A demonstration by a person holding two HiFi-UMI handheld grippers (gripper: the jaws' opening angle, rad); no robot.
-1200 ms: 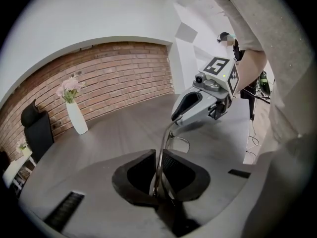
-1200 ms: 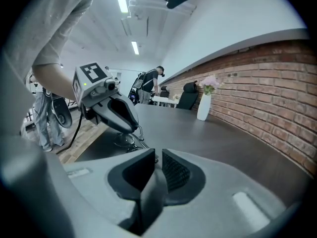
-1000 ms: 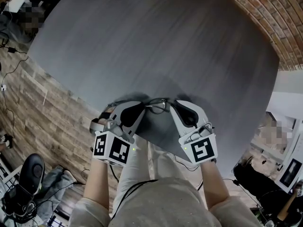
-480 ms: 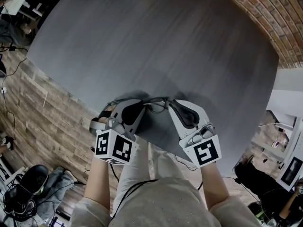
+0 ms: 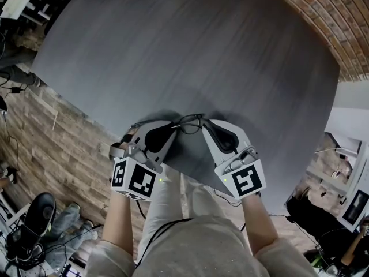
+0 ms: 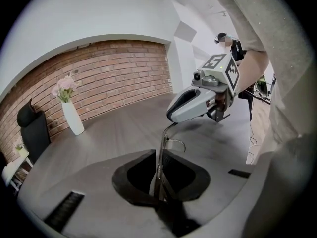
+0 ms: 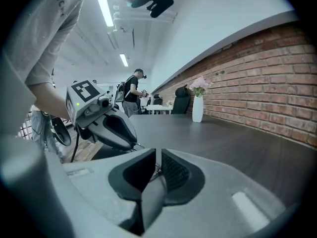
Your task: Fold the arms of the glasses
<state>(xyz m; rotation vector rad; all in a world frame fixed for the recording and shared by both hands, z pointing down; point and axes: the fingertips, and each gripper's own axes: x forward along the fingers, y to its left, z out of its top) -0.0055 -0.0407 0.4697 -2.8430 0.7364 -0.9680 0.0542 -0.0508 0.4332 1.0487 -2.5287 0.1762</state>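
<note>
Thin dark-framed glasses (image 5: 190, 122) hang between my two grippers above the near edge of the grey table (image 5: 202, 56). My left gripper (image 5: 173, 129) is shut on one arm (image 6: 159, 157), which runs up out of its jaws past a lens (image 6: 176, 145) towards my right gripper (image 6: 171, 124). My right gripper (image 5: 204, 126) has just been closing its jaws. A thin metal part of the glasses (image 7: 157, 170) sits pinched in their narrow gap. In the right gripper view my left gripper (image 7: 132, 144) is close by at the left.
A white vase with pink flowers (image 6: 73, 115) stands at the table's far side by a brick wall (image 6: 119, 73). A black chair (image 6: 30, 133) is beside it. A person (image 7: 132, 95) stands far back. Wooden floor (image 5: 52, 137) lies left of the table.
The right gripper has rolled a little and its tip has drawn nearer the left one. The glasses' front now shows more plainly between the tips. The left gripper has stayed put.
</note>
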